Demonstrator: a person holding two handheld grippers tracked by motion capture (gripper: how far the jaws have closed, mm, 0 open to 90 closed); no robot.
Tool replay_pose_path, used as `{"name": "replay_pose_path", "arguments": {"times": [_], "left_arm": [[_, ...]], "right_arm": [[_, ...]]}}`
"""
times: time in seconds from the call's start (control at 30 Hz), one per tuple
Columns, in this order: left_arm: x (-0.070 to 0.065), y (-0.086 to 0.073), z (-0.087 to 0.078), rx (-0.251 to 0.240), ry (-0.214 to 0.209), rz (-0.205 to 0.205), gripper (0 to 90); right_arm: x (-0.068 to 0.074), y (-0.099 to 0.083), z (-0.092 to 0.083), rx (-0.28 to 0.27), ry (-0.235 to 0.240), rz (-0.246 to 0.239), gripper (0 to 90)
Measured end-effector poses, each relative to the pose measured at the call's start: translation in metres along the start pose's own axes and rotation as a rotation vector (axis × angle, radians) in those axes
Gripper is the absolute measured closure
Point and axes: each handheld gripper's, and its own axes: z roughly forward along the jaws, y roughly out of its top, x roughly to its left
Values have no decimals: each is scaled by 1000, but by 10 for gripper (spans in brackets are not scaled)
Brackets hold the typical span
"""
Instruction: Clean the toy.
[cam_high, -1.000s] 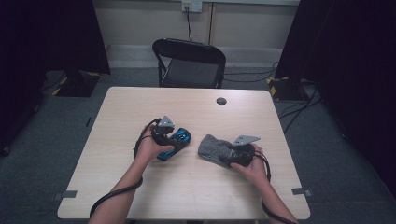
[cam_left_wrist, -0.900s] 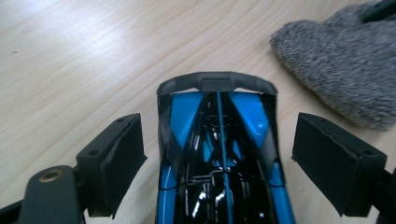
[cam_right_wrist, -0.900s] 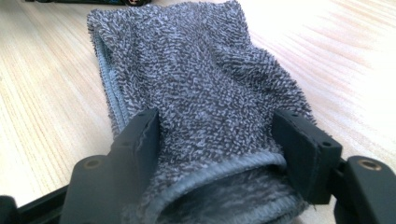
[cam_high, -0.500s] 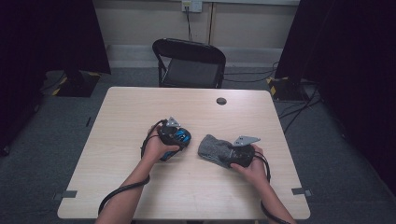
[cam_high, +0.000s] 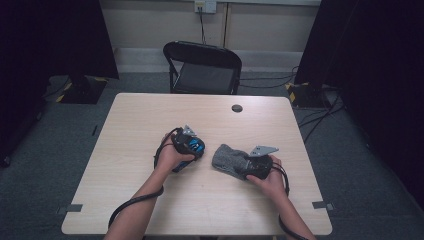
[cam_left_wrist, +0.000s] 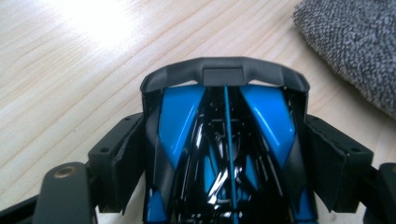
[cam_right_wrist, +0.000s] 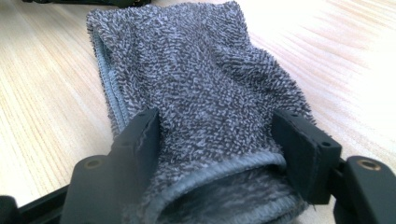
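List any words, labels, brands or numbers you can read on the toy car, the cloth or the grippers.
None: no readable text anywhere.
The blue and black toy car has only painted shapes.
The grey cloth has no tag in sight.
The wall socket is too small to read.

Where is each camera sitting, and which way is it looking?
High view: sits above the person's side, looks forward and down on the pale wooden table; both forearms and hands show.
Left gripper view: rides on the left gripper, looks along its jaws, which have just been closing around the glossy blue-and-black toy car.
Right gripper view: rides on the right gripper, looks along its jaws gripping the folded grey terry cloth.
Shared: the left gripper view and the high view both show that cloth and car.
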Motion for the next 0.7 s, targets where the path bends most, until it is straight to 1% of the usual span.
{"name": "replay_pose_path", "arguments": {"times": [0.23, 0.27, 0.47, 0.57, 0.6, 0.67, 0.7], "left_arm": [[-2, 4, 3, 20, 17, 6, 239], [-2, 4, 3, 18, 19, -1, 246], [-2, 4, 2, 17, 21, -10, 255], [-3, 4, 1, 25, 26, -15, 256], [-3, 4, -2, 15, 29, -22, 256], [-2, 4, -3, 6, 29, -21, 256], [-2, 5, -7, -8, 16, -32, 256]], "right_arm": [[0, 0, 0, -1, 0, 0, 332], [0, 0, 0, 0, 0, 0, 332], [0, 0, 0, 0, -2, 0, 334], [0, 0, 0, -1, -6, 4, 341], [1, 0, 0, -1, -8, 4, 343], [1, 0, 0, -1, -9, 5, 346], [1, 0, 0, -1, -9, 5, 347]]}}
